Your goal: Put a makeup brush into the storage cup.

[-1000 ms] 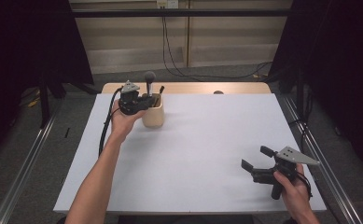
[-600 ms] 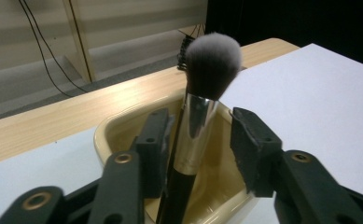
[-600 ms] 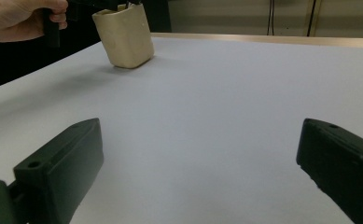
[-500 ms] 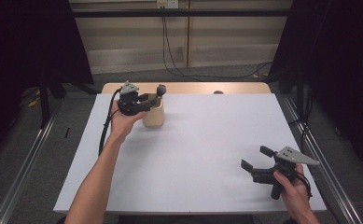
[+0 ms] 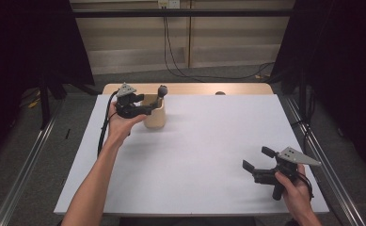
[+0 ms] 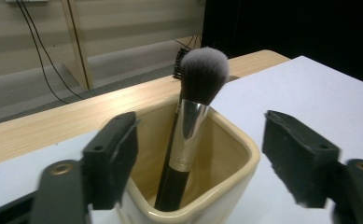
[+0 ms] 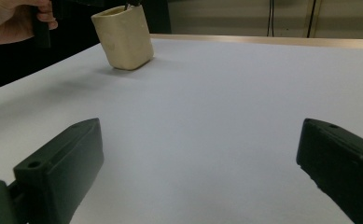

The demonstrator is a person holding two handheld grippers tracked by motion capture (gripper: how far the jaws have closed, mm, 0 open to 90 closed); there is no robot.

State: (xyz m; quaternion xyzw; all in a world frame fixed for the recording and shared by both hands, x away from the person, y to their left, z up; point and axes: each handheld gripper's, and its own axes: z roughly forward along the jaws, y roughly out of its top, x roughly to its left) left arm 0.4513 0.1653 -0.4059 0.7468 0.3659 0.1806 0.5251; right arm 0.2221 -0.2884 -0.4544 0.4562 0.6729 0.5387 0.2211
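At the table's far left, the left gripper [image 5: 145, 107] hangs at one cream cup [image 5: 155, 113], jaws just opened wide and clear of the one makeup brush [image 6: 191, 126] leaning inside. Near right, the right gripper [image 5: 255, 158] rests with jaws apart, nothing between them.

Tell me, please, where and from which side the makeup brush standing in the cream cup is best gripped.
Probably the silver ferrule just under the bristles of the makeup brush, approached from above: it stands bristles-up, leaning on the cream cup, whose walls hide the lower handle.
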